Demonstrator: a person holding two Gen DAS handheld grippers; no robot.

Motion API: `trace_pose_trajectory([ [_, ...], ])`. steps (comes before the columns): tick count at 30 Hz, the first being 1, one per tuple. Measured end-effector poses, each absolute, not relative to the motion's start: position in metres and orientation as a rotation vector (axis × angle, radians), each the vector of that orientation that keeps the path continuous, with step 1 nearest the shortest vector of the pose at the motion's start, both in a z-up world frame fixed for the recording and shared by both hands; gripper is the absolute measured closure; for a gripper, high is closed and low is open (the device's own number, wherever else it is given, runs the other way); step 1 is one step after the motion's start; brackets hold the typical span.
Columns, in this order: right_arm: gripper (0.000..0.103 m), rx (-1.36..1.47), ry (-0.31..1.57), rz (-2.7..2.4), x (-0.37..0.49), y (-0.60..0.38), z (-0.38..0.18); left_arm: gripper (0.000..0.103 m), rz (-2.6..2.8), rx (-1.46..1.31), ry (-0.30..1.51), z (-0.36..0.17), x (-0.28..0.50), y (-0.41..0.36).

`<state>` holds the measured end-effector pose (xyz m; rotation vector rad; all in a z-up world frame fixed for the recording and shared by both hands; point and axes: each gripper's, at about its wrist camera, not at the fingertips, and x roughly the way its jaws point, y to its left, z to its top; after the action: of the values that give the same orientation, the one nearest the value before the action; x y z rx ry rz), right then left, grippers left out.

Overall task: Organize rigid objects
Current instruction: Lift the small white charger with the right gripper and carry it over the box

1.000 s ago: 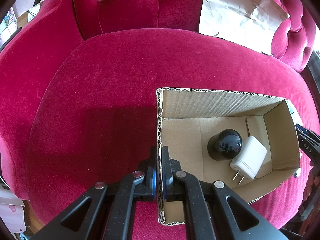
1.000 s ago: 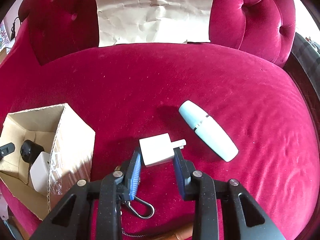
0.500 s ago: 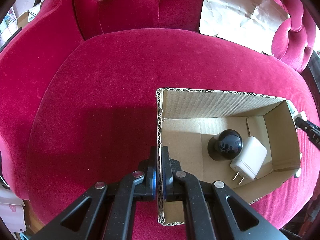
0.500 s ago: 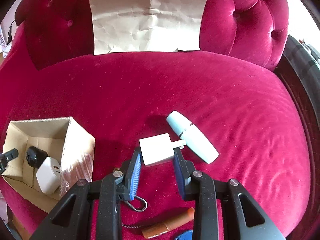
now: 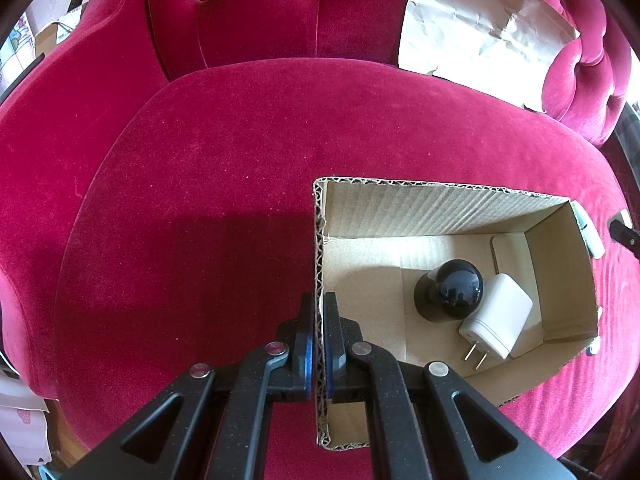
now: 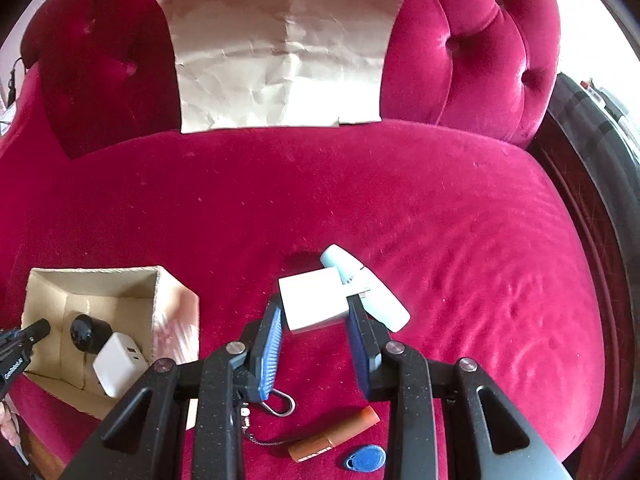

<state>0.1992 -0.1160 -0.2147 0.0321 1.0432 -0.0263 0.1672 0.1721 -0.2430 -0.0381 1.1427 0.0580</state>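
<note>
the left gripper (image 5: 319, 322) is pinched tight on the near wall of the cardboard box (image 5: 440, 204), which sits on the red velvet seat (image 5: 240, 160). inside the box a black round-headed thing (image 5: 450, 296) stands on the floor, and a white charger (image 5: 496, 332) lies against it with its two prongs pointing toward the near side. the right gripper (image 6: 314, 320) is clamped on a white plug block (image 6: 310, 300), holding it clear of the cushion. behind that block, a pale blue tube (image 6: 384, 308) lies on the seat, partly hidden by it. nearer the camera, under the gripper, lie an orange-brown stick (image 6: 334, 434), a blue key fob (image 6: 366, 458) and a metal clip on a thin chain (image 6: 280, 404). a creased sheet of brown paper (image 6: 280, 52) leans against the tufted backrest. from the right view the box (image 6: 176, 320) sits off to the left, well apart from the held block
</note>
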Motion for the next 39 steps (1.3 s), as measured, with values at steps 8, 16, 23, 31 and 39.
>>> trace_pose_trajectory([
  [8,0.071,0.01,0.98,0.012,0.196,-0.098,-0.188,0.099,0.058,-0.037,1.143,-0.242,0.168,0.172],
  [16,0.071,0.003,0.937,0.074,0.191,-0.076,-0.169,0.099,0.058,-0.036,1.143,-0.242,0.168,0.172],
  [23,0.071,-0.016,0.916,0.138,0.188,-0.051,-0.16,0.099,0.056,-0.038,1.142,-0.242,0.169,0.17],
  [31,0.071,-0.034,0.908,0.207,0.183,-0.027,-0.157,0.099,0.053,-0.042,1.142,-0.241,0.169,0.17],
  [39,0.071,-0.054,0.922,0.285,0.18,0.003,-0.164,0.099,0.051,-0.043,1.141,-0.242,0.17,0.17],
])
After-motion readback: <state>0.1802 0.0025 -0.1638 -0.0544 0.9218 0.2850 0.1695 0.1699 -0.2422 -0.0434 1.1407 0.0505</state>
